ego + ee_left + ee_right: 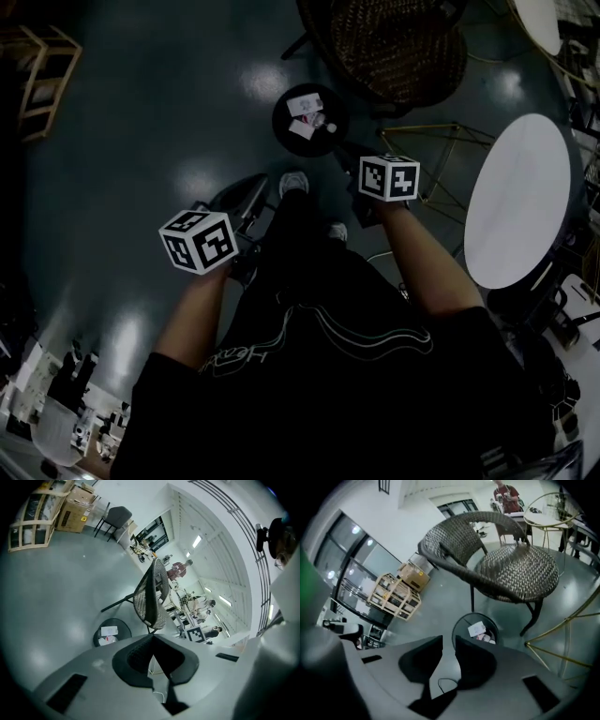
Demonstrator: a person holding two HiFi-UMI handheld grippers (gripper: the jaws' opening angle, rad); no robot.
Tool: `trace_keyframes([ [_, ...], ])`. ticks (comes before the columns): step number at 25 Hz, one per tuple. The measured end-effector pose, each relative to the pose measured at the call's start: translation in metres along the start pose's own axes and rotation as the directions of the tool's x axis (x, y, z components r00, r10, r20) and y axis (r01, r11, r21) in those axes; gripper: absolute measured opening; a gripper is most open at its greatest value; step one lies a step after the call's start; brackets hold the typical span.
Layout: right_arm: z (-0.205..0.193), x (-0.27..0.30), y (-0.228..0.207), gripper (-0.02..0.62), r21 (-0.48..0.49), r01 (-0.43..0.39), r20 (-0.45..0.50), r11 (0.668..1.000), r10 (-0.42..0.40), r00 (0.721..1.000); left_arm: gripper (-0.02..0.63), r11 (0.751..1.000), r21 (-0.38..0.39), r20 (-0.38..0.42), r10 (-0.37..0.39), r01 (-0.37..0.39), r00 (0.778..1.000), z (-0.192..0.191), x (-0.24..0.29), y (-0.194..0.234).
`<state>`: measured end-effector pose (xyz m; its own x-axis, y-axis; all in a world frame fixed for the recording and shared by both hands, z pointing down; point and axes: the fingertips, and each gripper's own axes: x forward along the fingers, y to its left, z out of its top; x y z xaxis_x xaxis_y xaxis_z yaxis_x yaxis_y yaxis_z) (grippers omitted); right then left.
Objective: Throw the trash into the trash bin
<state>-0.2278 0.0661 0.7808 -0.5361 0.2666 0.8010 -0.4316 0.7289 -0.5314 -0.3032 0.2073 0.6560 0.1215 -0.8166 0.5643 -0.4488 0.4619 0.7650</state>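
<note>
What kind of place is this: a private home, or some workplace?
Probably a large office or lab-like workspace with a lounge corner, not a home. It has a wide polished grey floor, a wicker chair and a round white table, and wooden crates with a cardboard box stored by the wall.

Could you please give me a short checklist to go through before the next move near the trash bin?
1. Trash in the trash bin: ok, paper lies inside it.
2. Right gripper empty: ok, fingers apart, nothing between them.
3. Left gripper empty: ok, fingers shut on nothing.
4. Bin upright: ok, standing beside the wicker chair.
5. More trash to collect: cannot tell, none shows in these views.
</note>
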Motion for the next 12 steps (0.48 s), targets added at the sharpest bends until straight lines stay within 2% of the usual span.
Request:
trace_keyframes([
  [2, 0.012, -0.034, 0.023, 0.096, -0.035, -0.079, 0.077, 0.996, 0.082, 0.994, 0.005, 1.0, 0.027, 0.022, -0.011, 0.01, 1.0, -0.002, -0.006, -0.02],
  [4, 0.023, -0.078, 0.046, 0.083, -0.1, -0.155, 0.145, 0.983, 0.169, 0.975, 0.005, 0.997, 0.066, 0.057, -0.041, 0.037, 0.998, -0.002, -0.011, -0.049],
  [7, 0.029, -0.148, 0.074, 0.067, -0.254, -0.201, 0.212, 0.946, 0.258, 0.943, 0.005, 0.983, 0.163, 0.104, -0.105, 0.087, 0.989, -0.004, -0.023, -0.103],
  [8, 0.03, -0.171, 0.082, 0.064, -0.327, -0.194, 0.225, 0.925, 0.275, 0.935, 0.005, 0.974, 0.205, 0.114, -0.121, 0.096, 0.986, -0.004, -0.029, -0.121],
  [10, 0.031, -0.217, 0.096, 0.057, -0.488, -0.141, 0.247, 0.861, 0.291, 0.924, 0.005, 0.953, 0.282, 0.135, -0.15, 0.107, 0.979, -0.003, -0.038, -0.157],
  [12, 0.026, -0.264, 0.107, 0.049, -0.593, -0.091, 0.27, 0.8, 0.304, 0.913, 0.005, 0.934, 0.339, 0.151, -0.177, 0.117, 0.972, -0.008, -0.049, -0.191],
])
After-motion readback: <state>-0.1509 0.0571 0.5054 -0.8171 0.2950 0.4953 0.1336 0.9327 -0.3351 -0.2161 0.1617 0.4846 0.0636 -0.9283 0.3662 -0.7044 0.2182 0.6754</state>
